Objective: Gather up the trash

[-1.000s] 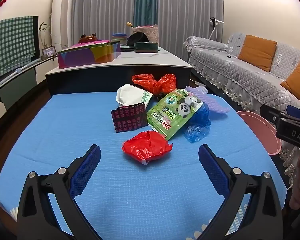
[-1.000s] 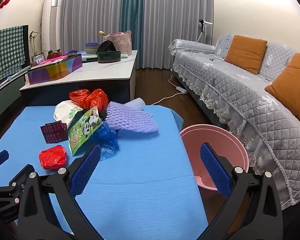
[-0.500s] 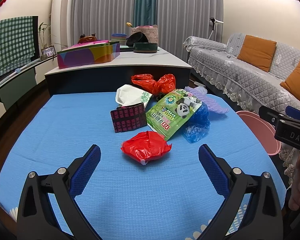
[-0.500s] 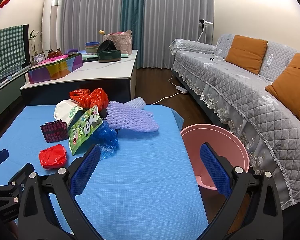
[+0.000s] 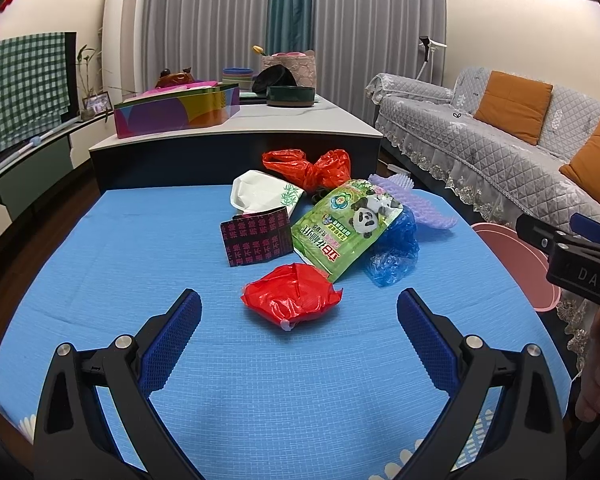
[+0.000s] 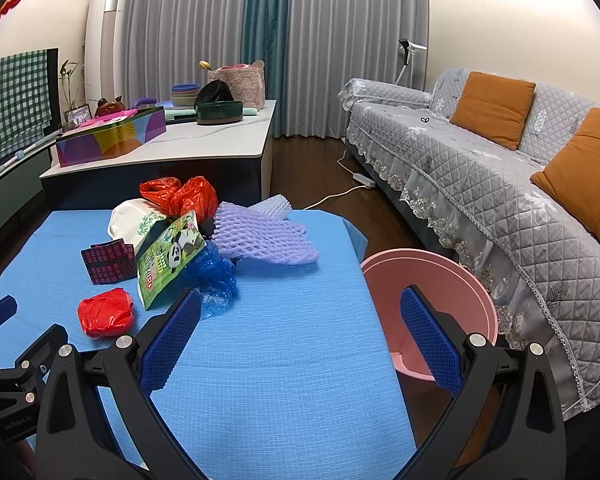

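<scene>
A pile of trash lies on the blue table mat (image 5: 100, 264): a crumpled red wrapper (image 5: 290, 298) nearest me, a dark patterned packet (image 5: 256, 236), a green panda bag (image 5: 346, 226), a blue plastic bag (image 5: 394, 256), a white paper bag (image 5: 262, 194), an orange-red plastic bag (image 5: 308, 166) and purple foam netting (image 6: 260, 236). My left gripper (image 5: 299, 316) is open and empty, just short of the red wrapper (image 6: 106, 312). My right gripper (image 6: 300, 318) is open and empty over the mat's right edge, beside the pink bin (image 6: 432, 276).
The pink bin (image 5: 516, 260) stands on the floor right of the table. A grey sofa (image 6: 500, 184) with orange cushions runs along the right. A white counter (image 5: 236, 128) with a colourful box and bowls stands behind the table.
Both grippers have crept slightly forward toward the trash pile. Both stay open and empty.
</scene>
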Available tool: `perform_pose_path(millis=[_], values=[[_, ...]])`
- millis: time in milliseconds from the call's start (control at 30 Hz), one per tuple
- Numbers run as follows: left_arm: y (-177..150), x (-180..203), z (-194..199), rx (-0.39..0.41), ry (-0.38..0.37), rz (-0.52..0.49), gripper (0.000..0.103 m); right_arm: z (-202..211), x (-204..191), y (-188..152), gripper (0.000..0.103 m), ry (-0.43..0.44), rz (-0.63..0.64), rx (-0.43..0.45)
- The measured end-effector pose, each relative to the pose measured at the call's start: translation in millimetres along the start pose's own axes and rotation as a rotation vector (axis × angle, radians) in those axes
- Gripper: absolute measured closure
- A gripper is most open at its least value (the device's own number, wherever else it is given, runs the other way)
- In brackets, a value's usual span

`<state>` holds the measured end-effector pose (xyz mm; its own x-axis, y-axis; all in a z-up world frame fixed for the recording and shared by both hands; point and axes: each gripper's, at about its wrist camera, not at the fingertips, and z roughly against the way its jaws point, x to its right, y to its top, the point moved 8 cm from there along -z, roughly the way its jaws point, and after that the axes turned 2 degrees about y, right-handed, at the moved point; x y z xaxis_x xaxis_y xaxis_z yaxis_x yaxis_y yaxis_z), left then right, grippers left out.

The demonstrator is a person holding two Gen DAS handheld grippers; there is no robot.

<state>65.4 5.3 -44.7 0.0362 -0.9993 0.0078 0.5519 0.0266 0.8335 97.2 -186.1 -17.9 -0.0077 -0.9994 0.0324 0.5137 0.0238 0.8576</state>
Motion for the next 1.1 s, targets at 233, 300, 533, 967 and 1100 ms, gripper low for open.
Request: perform_pose_path(millis=[233, 300, 533, 967, 1100], values=[[-0.2, -0.6, 0.2, 0.000, 0.001, 0.001, 0.008, 0.3, -0.6, 0.0, 0.005, 0.000, 0.000, 0.000], [-0.3, -0.6, 0.2, 0.000, 0.000, 0.001, 0.008, 0.3, 0.6, 0.0, 0.005, 0.000, 0.000, 0.001], [-0.4, -0.7, 0.1, 0.000, 0.000, 0.001, 0.008, 0.6, -0.8, 0.5, 0.005, 0.002, 0.000, -0.001], [-1.8, -9.3, -15.0, -0.049, 0.001, 0.057, 0.014, -18.4, -10.0, -2.8, 0.035, 0.115, -0.049, -0.086], [-0.8, -17.2, -30.1, -0.072, 0.016, 0.101, 0.015, -35.0, -18.6, 1.8, 0.038, 0.155, -0.072, -0.072]])
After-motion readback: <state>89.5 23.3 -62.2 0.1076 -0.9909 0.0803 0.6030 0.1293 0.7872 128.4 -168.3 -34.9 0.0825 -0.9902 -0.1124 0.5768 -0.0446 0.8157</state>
